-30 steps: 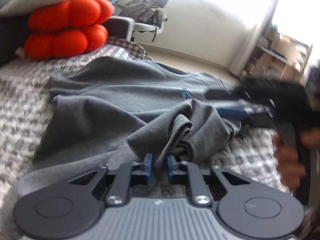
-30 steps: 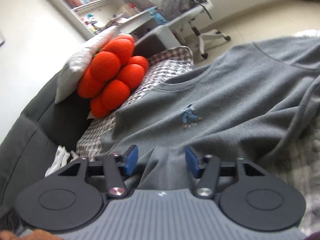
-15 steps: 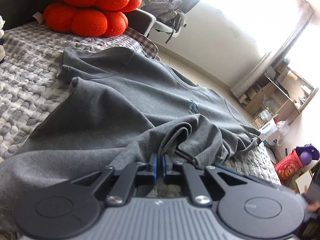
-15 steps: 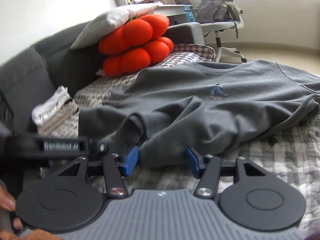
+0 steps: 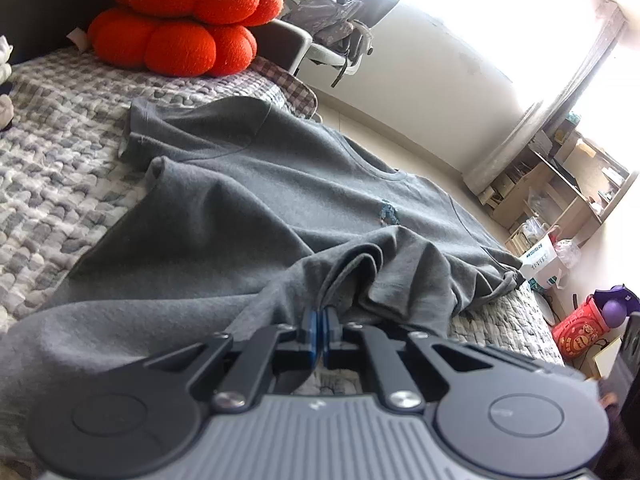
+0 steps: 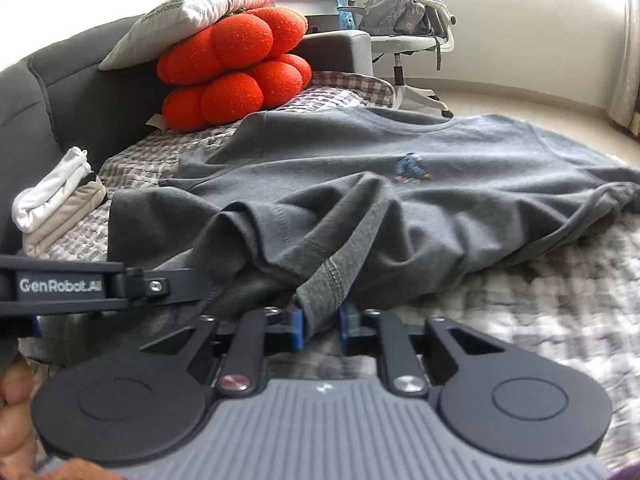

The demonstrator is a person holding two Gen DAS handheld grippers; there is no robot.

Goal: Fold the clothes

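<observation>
Right wrist view, right claw [image 6: 320, 326] closing on shirt hem [image 6: 326, 280], left claw [image 6: 176, 280] alongside, orange cushions [image 6: 236, 68] behind

You see one grey T-shirt [image 6: 400, 208], centre of right wrist view. Two grippers: left gripper [image 5: 319, 330] bottom centre of its view, right gripper [image 6: 320, 326] bottom centre of its own. Two orange cushions [image 6: 236, 72] stacked upper left, one white pillow [image 6: 192, 8] on top. One office chair [image 6: 412, 28] upper right, one backpack [image 6: 394, 2] on it. One folded clothes pile [image 6: 56, 196] at left edge.
</observation>
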